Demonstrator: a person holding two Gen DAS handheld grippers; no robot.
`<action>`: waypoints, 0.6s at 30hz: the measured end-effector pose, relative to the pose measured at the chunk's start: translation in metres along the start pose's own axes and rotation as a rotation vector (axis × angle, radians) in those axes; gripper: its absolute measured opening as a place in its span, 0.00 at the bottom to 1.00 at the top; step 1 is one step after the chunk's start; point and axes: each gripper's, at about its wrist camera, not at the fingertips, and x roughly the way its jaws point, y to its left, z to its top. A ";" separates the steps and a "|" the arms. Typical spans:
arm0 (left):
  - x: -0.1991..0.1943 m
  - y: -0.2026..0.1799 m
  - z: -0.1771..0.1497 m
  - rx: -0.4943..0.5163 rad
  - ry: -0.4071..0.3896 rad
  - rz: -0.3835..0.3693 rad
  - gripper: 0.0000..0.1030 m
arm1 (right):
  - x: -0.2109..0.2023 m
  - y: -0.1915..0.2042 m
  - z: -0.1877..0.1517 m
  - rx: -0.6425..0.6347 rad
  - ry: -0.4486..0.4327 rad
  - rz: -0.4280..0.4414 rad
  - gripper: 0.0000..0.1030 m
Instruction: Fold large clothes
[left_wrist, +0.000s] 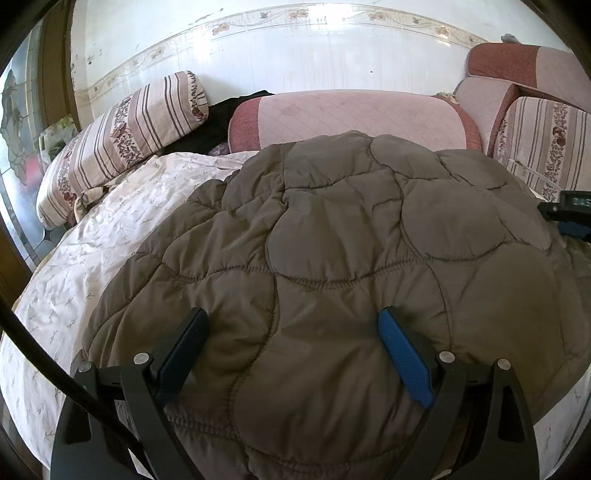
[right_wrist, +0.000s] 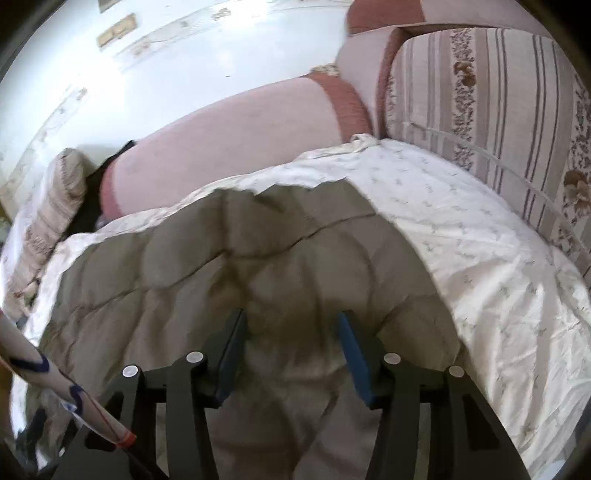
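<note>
Here, brown quilted jacket (left_wrist: 332, 258) spread flat on white sheet (left_wrist: 92, 251) for folding, w/ left gripper (left_wrist: 291, 325) and right gripper (right_wrist: 291, 325) both wide apart above it, holding nothing.

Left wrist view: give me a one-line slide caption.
Open left gripper poised over a brown quilted jacket lying on a white floral sheet, pink sofa cushions behind.

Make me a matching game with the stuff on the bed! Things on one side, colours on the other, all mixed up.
Things:
1. quilted jacket
2. bed sheet
3. bolster pillow
4. finger pad on the left gripper

Colours:
A. bright blue
B. striped with flowers
C. grey-brown
D. white with tiny sprigs

Pairs: 1-C, 2-D, 3-B, 4-A
</note>
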 end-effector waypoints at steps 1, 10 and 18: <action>0.000 0.000 0.000 0.000 0.000 0.001 0.90 | 0.003 -0.001 0.003 -0.002 -0.004 -0.018 0.54; 0.001 -0.002 0.002 0.005 -0.002 -0.003 0.90 | 0.042 -0.004 0.004 -0.013 0.080 -0.074 0.59; 0.002 -0.003 0.001 0.006 -0.001 -0.005 0.90 | 0.052 -0.006 0.001 -0.013 0.092 -0.080 0.61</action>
